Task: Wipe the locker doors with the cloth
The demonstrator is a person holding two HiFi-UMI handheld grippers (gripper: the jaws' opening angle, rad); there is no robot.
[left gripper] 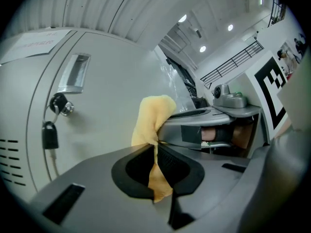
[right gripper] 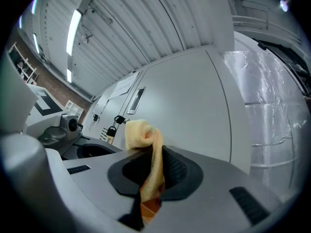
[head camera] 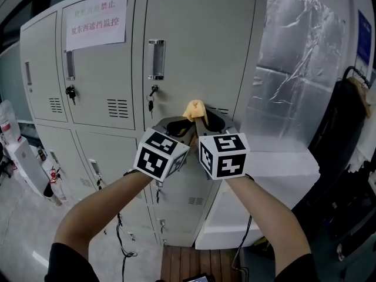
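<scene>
While both are clenched on the same yellow cloth (head camera: 195,109), the left tongs (head camera: 183,124) and right tongs (head camera: 207,121) sit side by side, tips nearly meeting. In the left gripper view the left tongs (left gripper: 156,148) pinch a thin fold of cloth (left gripper: 153,114), which bunches up above the tips and pokes out in a small tail below them. The right gripper view shows the same thing: the right tongs (right gripper: 154,163) are closed on a hanging strip, and the rest of the cloth (right gripper: 138,131) is rolled into a lump above and to the left. Each pair carries a marker cube, the left cube (head camera: 160,155) and the right cube (head camera: 223,155), with a bare forearm behind each.

The cloth is held up at the grey locker door (head camera: 200,51), in its lower half. Whether it actually touches the metal cannot be told. Just left of it a key (head camera: 153,91) sits in the lock with a small tag hanging under it, and the chrome handle (head camera: 156,59) is higher up. A paper notice (head camera: 98,17) is stuck on the neighbouring door to the left. Crinkled silver sheeting (head camera: 294,69) covers the wall right of the lockers.
</scene>
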